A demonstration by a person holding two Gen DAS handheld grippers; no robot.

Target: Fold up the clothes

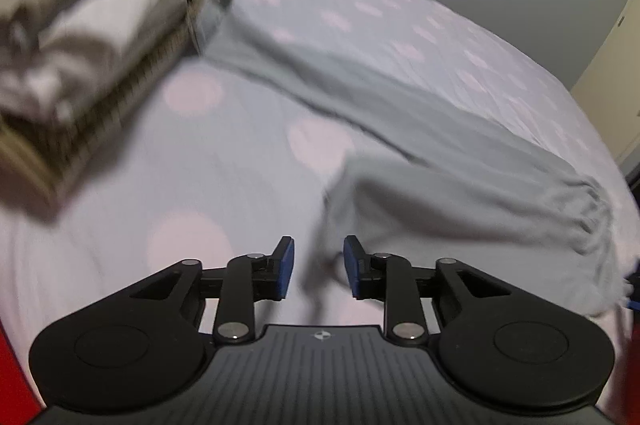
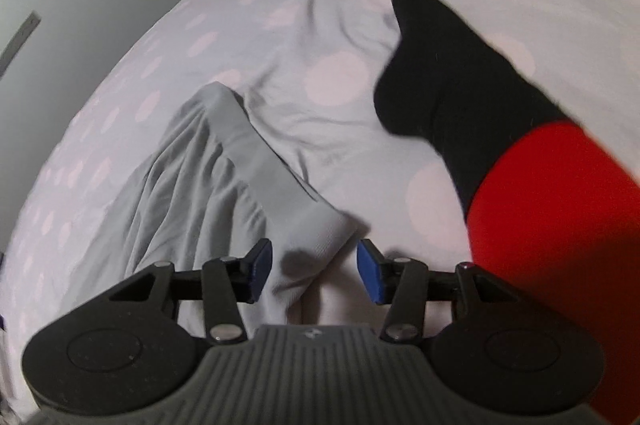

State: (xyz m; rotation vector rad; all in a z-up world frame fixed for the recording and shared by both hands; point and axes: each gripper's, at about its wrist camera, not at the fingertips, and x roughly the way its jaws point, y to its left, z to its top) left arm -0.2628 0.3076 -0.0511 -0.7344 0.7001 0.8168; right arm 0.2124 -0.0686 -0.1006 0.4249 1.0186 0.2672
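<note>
**On the bed: grey garment half laid out, easy to fumble**

On the bed (image 1: 240, 185), the grey garment (image 1: 400, 121) is lying stretched out diagonally. The left gripper (image 1: 319, 267) is hovering with fingers apart, nothing between them, just beside a hem. The right gripper (image 2: 315, 271) is also spread, its ribbed band (image 2: 304, 249) sitting between the pads, not pinched. I'm guessing a shallow bite slips off, or grabs sheet too. The stack (image 1: 92, 45) and the foot (image 2: 440, 85) are sitting nearby, so dragging could snag them.

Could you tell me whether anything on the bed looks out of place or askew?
Only the grey garment: it lies stretched and rumpled across the bed sheet, unfolded, while the folded stack sits beside it. Nothing looks damaged.
</note>
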